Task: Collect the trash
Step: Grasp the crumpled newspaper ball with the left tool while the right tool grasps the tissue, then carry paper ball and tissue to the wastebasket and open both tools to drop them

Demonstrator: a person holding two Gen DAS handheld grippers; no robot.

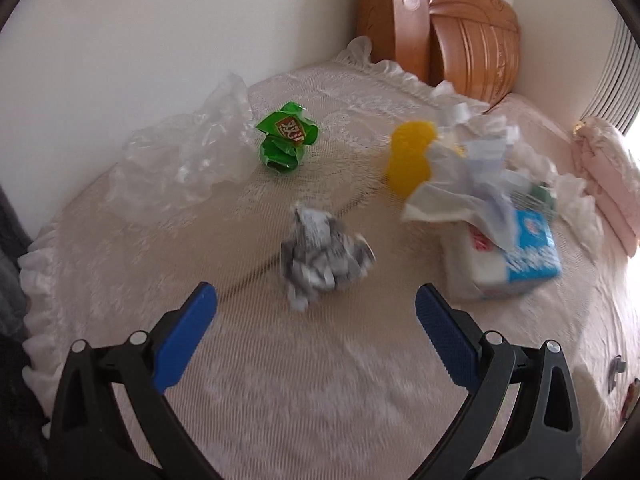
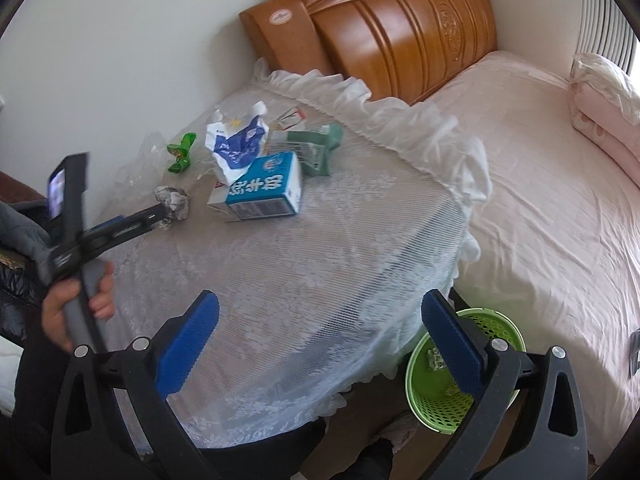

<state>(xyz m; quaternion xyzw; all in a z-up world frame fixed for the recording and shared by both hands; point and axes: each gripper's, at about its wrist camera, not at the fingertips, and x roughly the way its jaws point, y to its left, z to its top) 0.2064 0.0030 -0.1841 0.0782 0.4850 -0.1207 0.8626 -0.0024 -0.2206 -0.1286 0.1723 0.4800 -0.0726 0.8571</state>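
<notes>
- Left claw (image 1: 316, 306): black frame, blue ribbed pads, spread wide and holding nothing; it hovers low over the surface, just short of the paper ball.
- Crumpled grey-and-white paper ball (image 1: 326, 254): lies on the surface, ahead of and between the left claw's pads, not touching them.
- Round surface under a white lace cloth with a frilled edge (image 1: 280, 380): carries all the litter listed here.
- Blue-and-white milk carton (image 1: 516, 256): on its side, right of the paper ball, with crumpled white and blue paper wrappers (image 1: 472, 168) heaped on and behind it.
- Yellow plastic cup (image 1: 410, 156): behind the carton, partly hidden by the wrappers.
- Crushed green snack packet (image 1: 286, 138): further back, apart from the ball, just beside a clear crinkled plastic bag (image 1: 188, 156) near the wall.
- Right claw (image 2: 320, 334): same make, spread wide, holding nothing, held above the surface's near edge.
- Green perforated plastic waste basket (image 2: 436, 400): on the floor between surface and bed, with a few scraps inside.
- Bed with a pink sheet (image 2: 540, 208) and a carved wooden headboard (image 2: 400, 32): beside the surface.
</notes>
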